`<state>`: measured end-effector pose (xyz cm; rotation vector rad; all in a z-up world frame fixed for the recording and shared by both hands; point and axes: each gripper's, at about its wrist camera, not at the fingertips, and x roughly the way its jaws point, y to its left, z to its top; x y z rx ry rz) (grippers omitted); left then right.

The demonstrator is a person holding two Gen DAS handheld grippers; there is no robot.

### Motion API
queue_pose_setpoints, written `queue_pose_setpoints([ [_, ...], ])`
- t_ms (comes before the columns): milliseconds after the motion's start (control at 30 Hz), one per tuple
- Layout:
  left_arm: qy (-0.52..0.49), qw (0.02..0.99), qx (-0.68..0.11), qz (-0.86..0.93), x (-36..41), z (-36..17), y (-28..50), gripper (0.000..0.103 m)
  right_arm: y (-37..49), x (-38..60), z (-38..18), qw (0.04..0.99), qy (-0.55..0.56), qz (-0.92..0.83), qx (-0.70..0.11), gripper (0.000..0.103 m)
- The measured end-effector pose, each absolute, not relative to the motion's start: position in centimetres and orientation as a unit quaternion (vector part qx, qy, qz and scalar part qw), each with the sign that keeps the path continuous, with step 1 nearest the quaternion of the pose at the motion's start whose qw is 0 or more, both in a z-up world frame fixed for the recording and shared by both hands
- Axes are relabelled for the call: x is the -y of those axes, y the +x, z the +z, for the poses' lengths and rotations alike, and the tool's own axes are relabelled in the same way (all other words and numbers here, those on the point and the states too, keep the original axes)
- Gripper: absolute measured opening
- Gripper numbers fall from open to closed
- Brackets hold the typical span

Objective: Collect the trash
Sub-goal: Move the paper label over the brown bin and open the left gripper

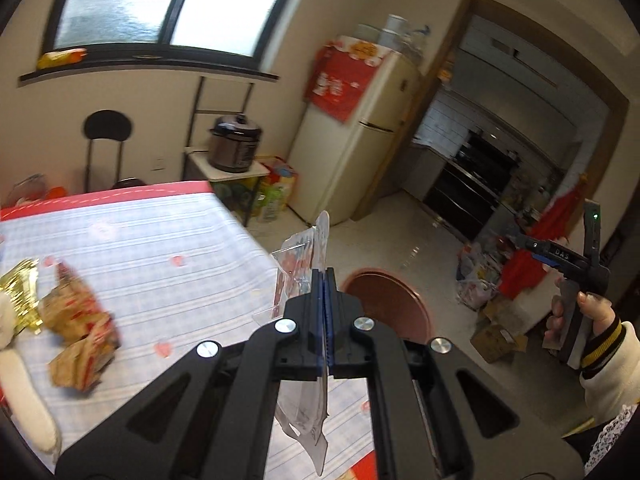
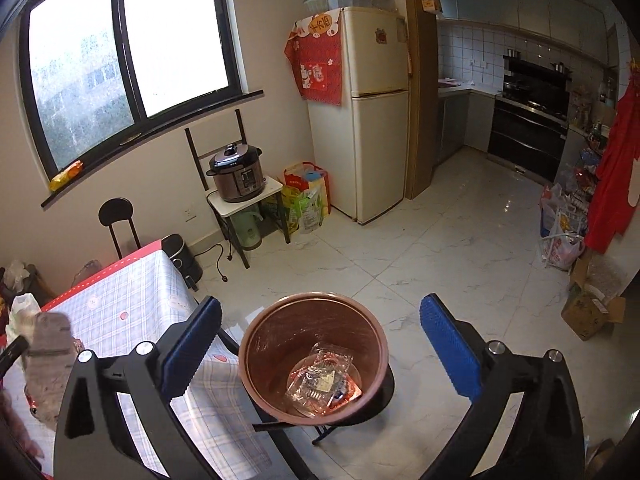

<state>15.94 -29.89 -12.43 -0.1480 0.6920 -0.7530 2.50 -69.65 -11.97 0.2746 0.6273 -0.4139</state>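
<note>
The left gripper [image 1: 325, 276] had its jaws clamped flat on a clear plastic wrapper [image 1: 302, 264], which stood up above the pads and hung down below them, over the near edge of the table [image 1: 160, 240]. More trash lay on the checked tablecloth at the left — crumpled brown-and-red paper wrappers [image 1: 80, 320] and a gold foil packet [image 1: 20, 292]. The right gripper [image 2: 320, 356] had its jaws spread wide with nothing between them, directly above a brown bin [image 2: 372, 336] standing just beside the table's corner. A clear plastic tray [image 2: 324, 380] with scraps of packaging lay at the bottom of that bin. In the left wrist view, the person's right hand [image 1: 576, 320] — cream sleeve, striped cuff — gripped the other tool's handle.
</note>
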Motion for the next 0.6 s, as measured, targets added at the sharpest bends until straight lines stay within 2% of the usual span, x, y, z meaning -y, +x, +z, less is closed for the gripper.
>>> queue_pose_setpoints([
  [500, -0.016, 0.797, -0.361, -0.484, 53.7, -15.6, 20.7, 0.005, -6.1, 75.8, -14.1, 0.894, 0.169, -0.271, -0.315, 0.098],
  [533, -0.015, 0.795, -0.360, -0.489, 54.9, -15.4, 20.8, 0.011, -6.3, 76.2, -14.2, 0.892, 0.172, -0.275, -0.315, 0.098],
  [567, -0.012, 0.796, -0.355, -0.491, 56.1, -15.2, 20.9, 0.029, -6.7, 76.5, -14.4, 0.890, 0.174, -0.279, -0.315, 0.098],
  [600, -0.010, 0.799, -0.347, -0.492, 57.0, -14.8, 20.9, 0.042, -7.2, 76.8, -14.4, 0.889, 0.176, -0.283, -0.314, 0.098],
])
